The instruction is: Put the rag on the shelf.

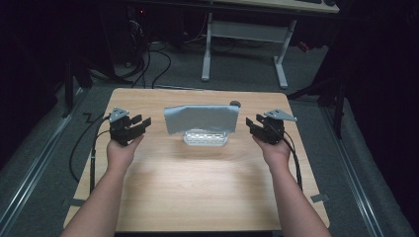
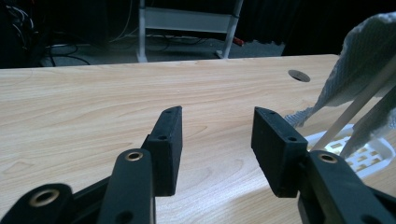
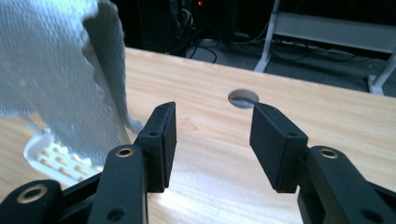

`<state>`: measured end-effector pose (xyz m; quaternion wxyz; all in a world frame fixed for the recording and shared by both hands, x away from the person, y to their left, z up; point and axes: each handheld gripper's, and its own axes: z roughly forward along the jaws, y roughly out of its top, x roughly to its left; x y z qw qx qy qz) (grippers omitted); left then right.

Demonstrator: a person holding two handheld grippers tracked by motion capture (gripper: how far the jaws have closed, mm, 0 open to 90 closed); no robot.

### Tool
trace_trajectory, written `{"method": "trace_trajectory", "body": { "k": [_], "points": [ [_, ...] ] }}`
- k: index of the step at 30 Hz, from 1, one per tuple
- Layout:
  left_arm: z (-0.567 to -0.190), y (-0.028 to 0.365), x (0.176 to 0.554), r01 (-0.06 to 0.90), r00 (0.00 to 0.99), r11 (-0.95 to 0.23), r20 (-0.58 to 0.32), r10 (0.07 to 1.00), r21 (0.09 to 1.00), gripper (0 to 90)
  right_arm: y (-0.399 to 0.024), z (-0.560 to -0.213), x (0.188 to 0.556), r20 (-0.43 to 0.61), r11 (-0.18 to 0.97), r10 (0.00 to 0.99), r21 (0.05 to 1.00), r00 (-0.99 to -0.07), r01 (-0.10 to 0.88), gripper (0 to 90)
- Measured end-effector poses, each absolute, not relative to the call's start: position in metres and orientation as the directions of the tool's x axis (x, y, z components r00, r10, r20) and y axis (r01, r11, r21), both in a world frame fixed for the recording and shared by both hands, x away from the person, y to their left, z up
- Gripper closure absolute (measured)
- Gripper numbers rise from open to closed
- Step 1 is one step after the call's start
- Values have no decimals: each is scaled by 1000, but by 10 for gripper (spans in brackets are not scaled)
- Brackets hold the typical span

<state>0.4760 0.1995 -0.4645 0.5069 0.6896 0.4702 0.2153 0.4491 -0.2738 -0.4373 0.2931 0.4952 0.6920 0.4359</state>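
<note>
Wood table [image 1: 197, 197], dark room; left gripper [image 1: 140, 124], right gripper [image 1: 253, 124] fingers wide.

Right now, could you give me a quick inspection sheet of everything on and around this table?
Surface: wooden table, round hole near the far edge.
Job's things: grey cloth draped over a white slotted rack.
Clutter: nothing seen.
Tools: left tool and right tool both open, flanking the cloth, touching nothing.
Cables: one trails from each tool; more lie on the floor behind.
Surroundings: dark room, white desk frame beyond.
</note>
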Motion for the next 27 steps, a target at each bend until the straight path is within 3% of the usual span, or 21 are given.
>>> {"method": "trace_trajectory", "body": {
  "k": [15, 24, 27],
  "points": [
    [-482, 205, 444, 442, 476, -107, -132, 869, 891, 479, -271, -440, 414, -40, 202, 922, 899, -385, 390, 463],
    [-492, 202, 394, 455, 543, -188, -104, 833, 870, 451, -265, -452, 369, -80, 253, 907, 888, -413, 385, 429],
    [-501, 201, 368, 487, 556, -182, -143, 819, 854, 443, -266, -461, 349, -80, 260, 904, 883, -419, 392, 421]
  ]
}}
